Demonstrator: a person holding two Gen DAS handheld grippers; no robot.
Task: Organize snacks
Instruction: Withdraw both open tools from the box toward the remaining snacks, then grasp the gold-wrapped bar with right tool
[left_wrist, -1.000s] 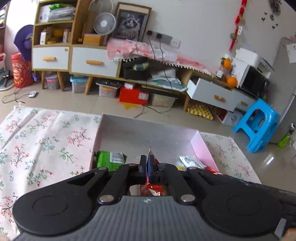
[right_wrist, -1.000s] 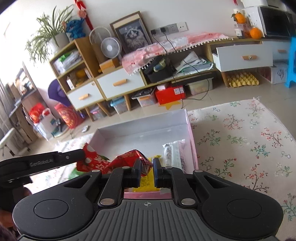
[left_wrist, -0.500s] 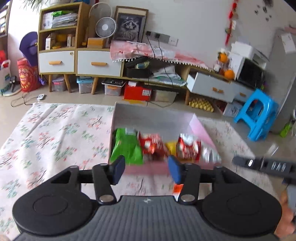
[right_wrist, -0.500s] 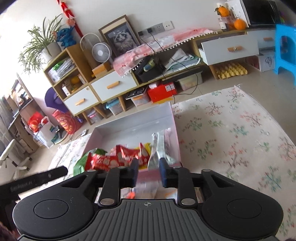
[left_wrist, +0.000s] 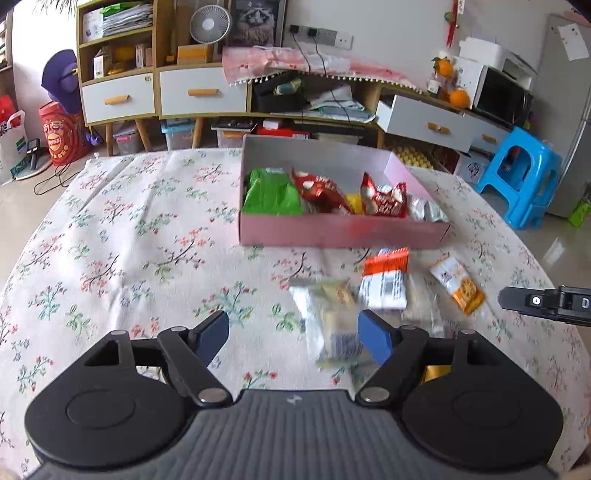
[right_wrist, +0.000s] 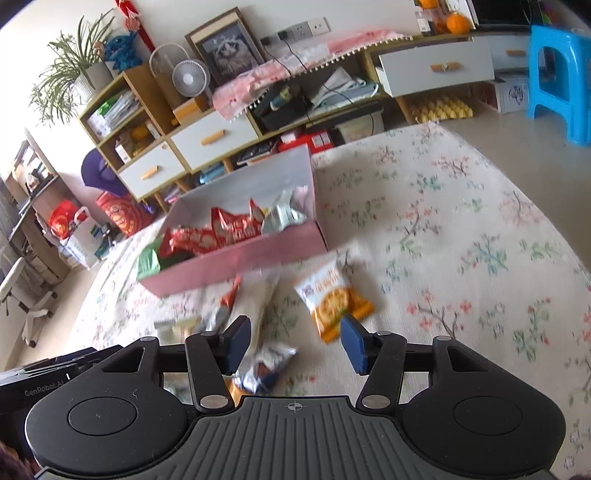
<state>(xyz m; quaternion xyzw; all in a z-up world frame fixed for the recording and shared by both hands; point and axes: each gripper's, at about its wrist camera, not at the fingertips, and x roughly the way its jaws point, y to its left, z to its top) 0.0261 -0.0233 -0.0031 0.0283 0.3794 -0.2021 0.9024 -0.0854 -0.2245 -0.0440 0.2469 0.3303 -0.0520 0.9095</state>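
Note:
A pink box (left_wrist: 343, 230) (right_wrist: 236, 264) sits on the flowered tablecloth, holding a green packet (left_wrist: 271, 192), red packets (left_wrist: 384, 201) (right_wrist: 229, 227) and a silver one (right_wrist: 282, 216). Loose snacks lie in front of it: a pale packet (left_wrist: 334, 317), an orange-and-white packet (left_wrist: 386, 280) and an orange cracker packet (left_wrist: 458, 284) (right_wrist: 334, 299). My left gripper (left_wrist: 293, 338) is well back from the box, jaws opening, nothing pressed between them. My right gripper (right_wrist: 295, 345) is also opening, empty, just short of the cracker packet; a silver-blue packet (right_wrist: 264, 367) lies under its left finger.
The tablecloth (left_wrist: 129, 240) stretches wide to the left of the box and right of the snacks (right_wrist: 461, 240). Beyond the table stand a low cabinet with drawers (left_wrist: 199, 92), an open drawer (left_wrist: 424, 122) and a blue stool (left_wrist: 524, 173). The other gripper's tip (left_wrist: 543, 301) shows at the right edge.
Both grippers drew back from the box and opened, leaving red packets inside it. The loose snacks in front of the box have come into view.

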